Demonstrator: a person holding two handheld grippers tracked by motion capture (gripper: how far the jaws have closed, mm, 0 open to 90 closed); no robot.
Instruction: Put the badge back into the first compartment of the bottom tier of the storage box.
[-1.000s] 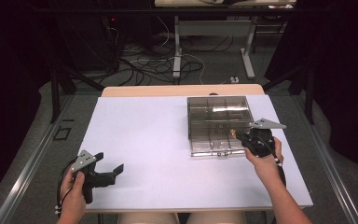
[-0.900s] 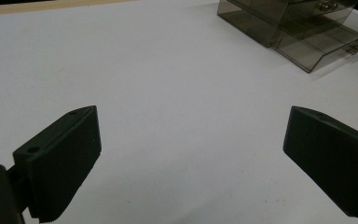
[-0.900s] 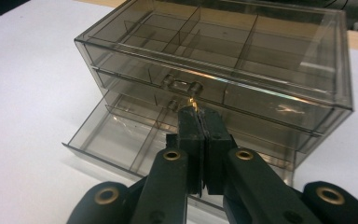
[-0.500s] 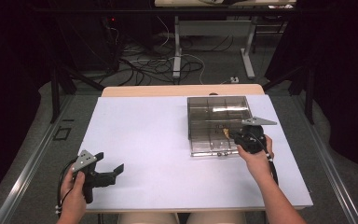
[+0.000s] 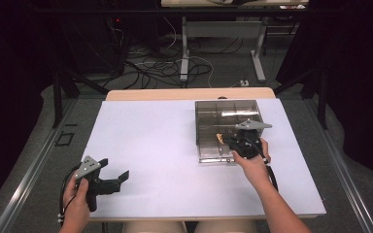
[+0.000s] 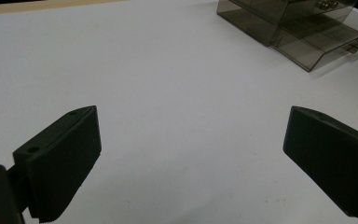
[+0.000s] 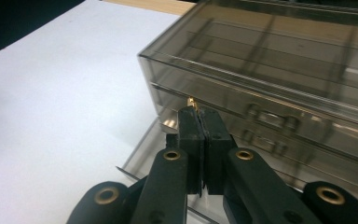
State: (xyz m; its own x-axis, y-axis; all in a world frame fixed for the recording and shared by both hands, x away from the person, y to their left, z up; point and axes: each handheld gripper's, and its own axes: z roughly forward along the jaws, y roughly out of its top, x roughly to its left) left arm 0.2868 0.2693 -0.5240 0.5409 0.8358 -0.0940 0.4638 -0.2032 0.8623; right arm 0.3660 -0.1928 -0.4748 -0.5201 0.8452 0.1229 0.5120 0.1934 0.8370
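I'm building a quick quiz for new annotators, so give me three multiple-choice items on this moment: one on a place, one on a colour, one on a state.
1. Where on the white table top does the drawer box stand?
A. near the left gripper
B. on the right half, in front of the right gripper
C. at the near edge, in the middle

2. What colour is the drawer box?
A. smoky see-through grey
B. solid red
C. opaque white

3. How do the left gripper's jaws stand?
A. shut on a small thing
B. shut on nothing
C. wide apart

Answers:
1. B: in the high view the right gripper is at the box's near side, the left gripper far off by the near left corner.
2. A: its dividers show through the tinted walls.
3. C: bare table top lies between them in the left gripper view, while the right gripper's jaws pinch a small brass-coloured piece.
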